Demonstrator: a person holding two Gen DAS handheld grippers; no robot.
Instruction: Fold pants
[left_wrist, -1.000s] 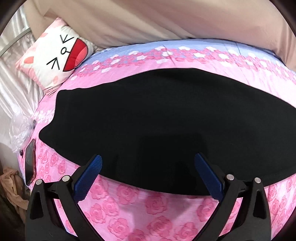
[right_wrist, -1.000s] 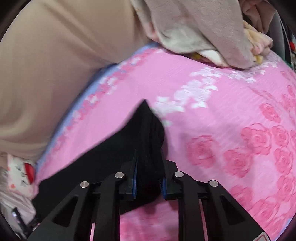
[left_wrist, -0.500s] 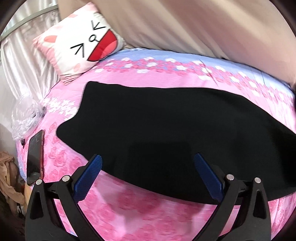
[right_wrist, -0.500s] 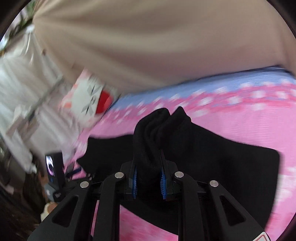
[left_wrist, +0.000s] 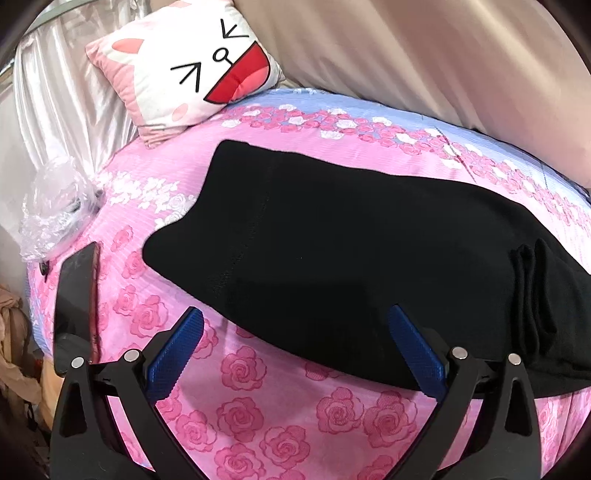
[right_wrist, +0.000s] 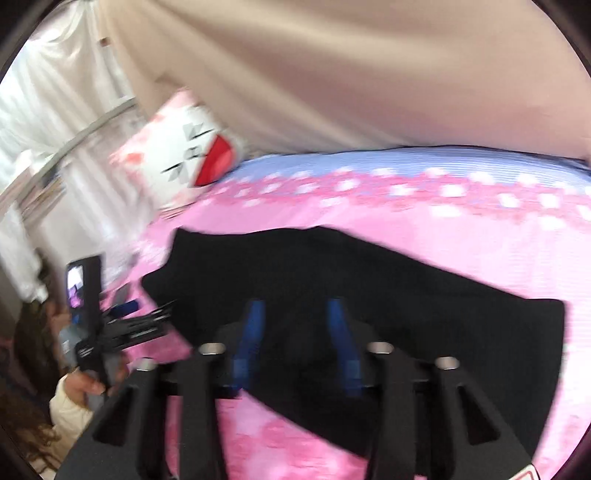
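- Letting go after the carry: my right tongs (right_wrist: 294, 306), which a second ago pinched a bunched leg end and swung it across the bed, now stand with pads parted. They are just starting to draw in again, and as far as the blur shows, no cloth is raised between them.
- The black pants (left_wrist: 332, 240) lie flat on the rose-print bedcover (left_wrist: 295, 406), stretching from 10 o'clock to 3 o'clock in my left wrist view. The carried end sits doubled in soft ridges (left_wrist: 528, 288) on top of the rest at 3 o'clock.
- My left tongs (left_wrist: 295, 314) are spread wide and pinching nothing, hanging over the near edge of the pants at 6 o'clock. Since a second ago they have slid toward the waist end, bringing the cartoon pillow (left_wrist: 192, 62) at 11 o'clock and the phone (left_wrist: 77, 291) at 8 o'clock closer.
- By my reading, the first fold is down, with legs brought over toward the waist. The bundle still looks long, so another fold and some smoothing probably remain.
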